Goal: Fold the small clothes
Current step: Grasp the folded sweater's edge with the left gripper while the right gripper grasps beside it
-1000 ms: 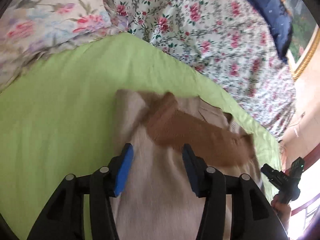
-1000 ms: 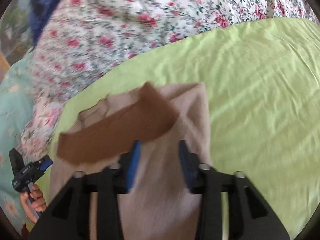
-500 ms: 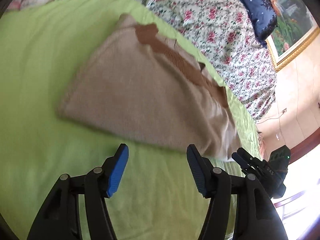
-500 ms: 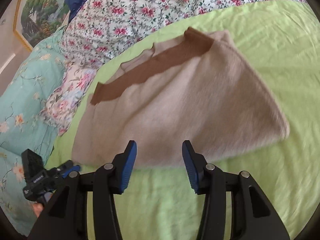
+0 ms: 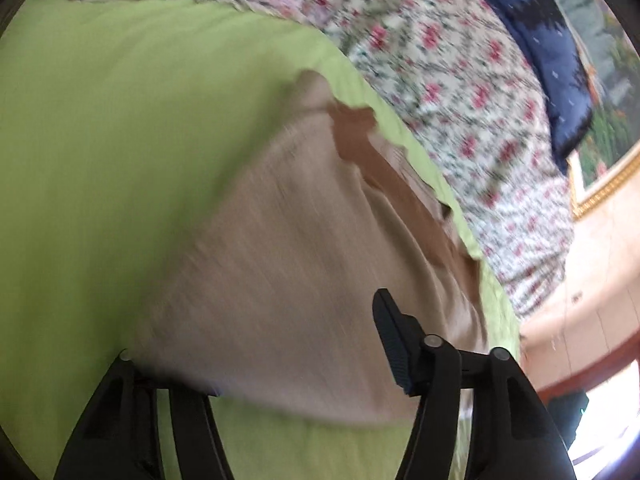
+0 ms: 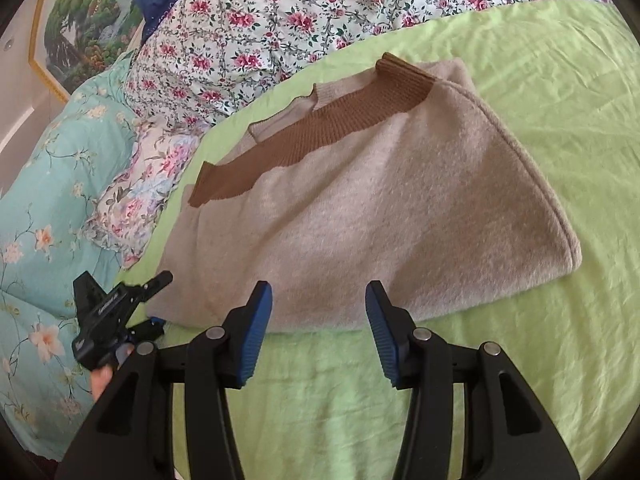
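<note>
At the left of the right wrist view, the left hand-held gripper [image 6: 158,300] is seen at the near-left corner of the beige sweater [image 6: 360,216], one finger over the cloth and one under it. In its own blurred view that corner is draped over the left finger, with the right finger [image 5: 394,344] well apart; a grip cannot be confirmed. The sweater lies folded on the green bed sheet [image 6: 560,100], close to the sheet's far edge beside the floral quilt [image 6: 248,36]. Its long axis runs from near-left to far-right, and its brown ribbed band [image 6: 320,128] faces the quilt. The right hand-held gripper [image 6: 318,336] is held wide apart just before the sweater's near edge, grasping nothing.
</note>
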